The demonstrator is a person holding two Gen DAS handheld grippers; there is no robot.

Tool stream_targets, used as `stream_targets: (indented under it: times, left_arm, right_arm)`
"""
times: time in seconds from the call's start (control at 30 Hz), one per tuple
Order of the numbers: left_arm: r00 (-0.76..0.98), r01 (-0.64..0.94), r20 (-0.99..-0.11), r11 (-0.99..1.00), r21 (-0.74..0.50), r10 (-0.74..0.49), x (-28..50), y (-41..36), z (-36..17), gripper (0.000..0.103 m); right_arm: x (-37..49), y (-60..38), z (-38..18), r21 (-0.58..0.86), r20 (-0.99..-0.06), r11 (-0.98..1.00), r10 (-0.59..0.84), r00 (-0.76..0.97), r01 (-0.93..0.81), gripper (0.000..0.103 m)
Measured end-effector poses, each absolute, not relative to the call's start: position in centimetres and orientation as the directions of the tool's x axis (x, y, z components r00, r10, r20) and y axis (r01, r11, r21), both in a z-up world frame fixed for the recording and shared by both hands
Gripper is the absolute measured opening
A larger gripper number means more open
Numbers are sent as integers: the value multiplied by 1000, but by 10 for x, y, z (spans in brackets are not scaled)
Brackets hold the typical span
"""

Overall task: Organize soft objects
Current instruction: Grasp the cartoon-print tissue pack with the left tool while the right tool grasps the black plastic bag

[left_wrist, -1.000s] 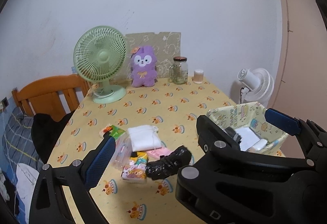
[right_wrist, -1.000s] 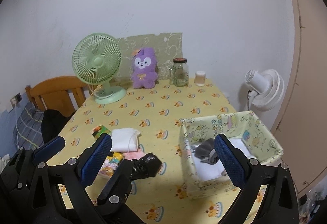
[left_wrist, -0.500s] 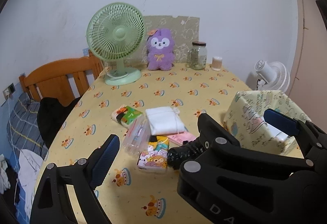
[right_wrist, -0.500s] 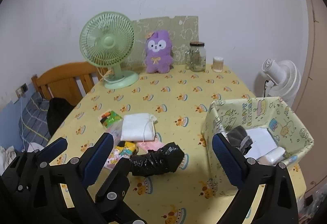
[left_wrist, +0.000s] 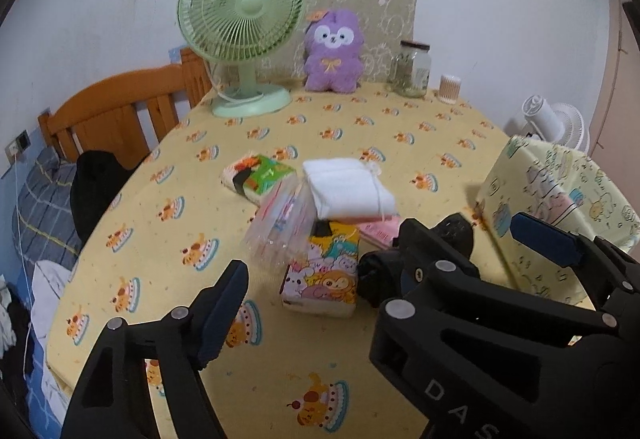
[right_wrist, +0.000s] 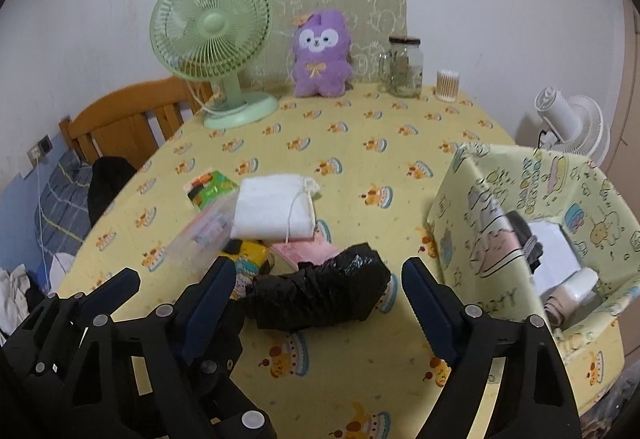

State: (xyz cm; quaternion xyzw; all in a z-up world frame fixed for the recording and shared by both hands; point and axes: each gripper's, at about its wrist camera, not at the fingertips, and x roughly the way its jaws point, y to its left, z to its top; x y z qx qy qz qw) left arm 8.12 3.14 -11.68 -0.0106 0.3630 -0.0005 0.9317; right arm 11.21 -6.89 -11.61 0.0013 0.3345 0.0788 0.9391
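A pile of soft things lies mid-table: a folded white cloth (left_wrist: 344, 187) (right_wrist: 276, 211), a cartoon tissue pack (left_wrist: 324, 275), a pink pack (right_wrist: 304, 251), a clear packet (left_wrist: 280, 227), a green pack (left_wrist: 260, 175) and a black wrapped roll (right_wrist: 320, 295) (left_wrist: 456, 235). My left gripper (left_wrist: 324, 251) hovers over the cartoon pack, its jaws closing without touching it. Beside it, my right gripper (right_wrist: 320, 263) frames the black roll, jaws closing, pads clear of it. The two grippers overlap. A patterned fabric basket (right_wrist: 460, 231) (left_wrist: 560, 191) stands to the right.
White and dark items (right_wrist: 548, 239) lie in the basket. At the table's far edge stand a green fan (left_wrist: 244, 31), a purple plush (left_wrist: 334, 51), a glass jar (left_wrist: 412, 71) and a swab cup (left_wrist: 450, 89). A wooden chair (left_wrist: 120, 119) is at left, a white fan (right_wrist: 572, 123) at right.
Both grippers have sunk toward the pile and tilted further down, so the objects loom larger. Both pairs of jaws stand narrower than before. Nothing on the table has moved.
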Motion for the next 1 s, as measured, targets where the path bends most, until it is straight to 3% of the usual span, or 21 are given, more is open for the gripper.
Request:
stream_targets:
  times: [0.4,0.5,0.7,0.87,1.0]
  left_arm:
    - [679,-31,-734,998,-46,-13,98,33,-145,75]
    - [669,-33,-743,998,-50,-15,102,34,-150,75]
    - [655,-33,-755,998,-58,-22,107,35,-156,74]
    - [645,-30,-763,998,-60,-27,111,35,-159,74]
    - [646,-23,-763,998,-64,-34,112,34,-160,75]
  right_arm:
    - [132,-67,-145,45,-696,989,131,706,-139,84]
    - [136,-66,-150,57,-705,987,147,694,-151,76]
    - [143,-64,-157,46,-716,987,142,683,-157,75]
    - [149,-64,-162,53,-724,986,149,673,-161,66]
    - [150,-65,-162,58,-720,986,148,678,-154,48]
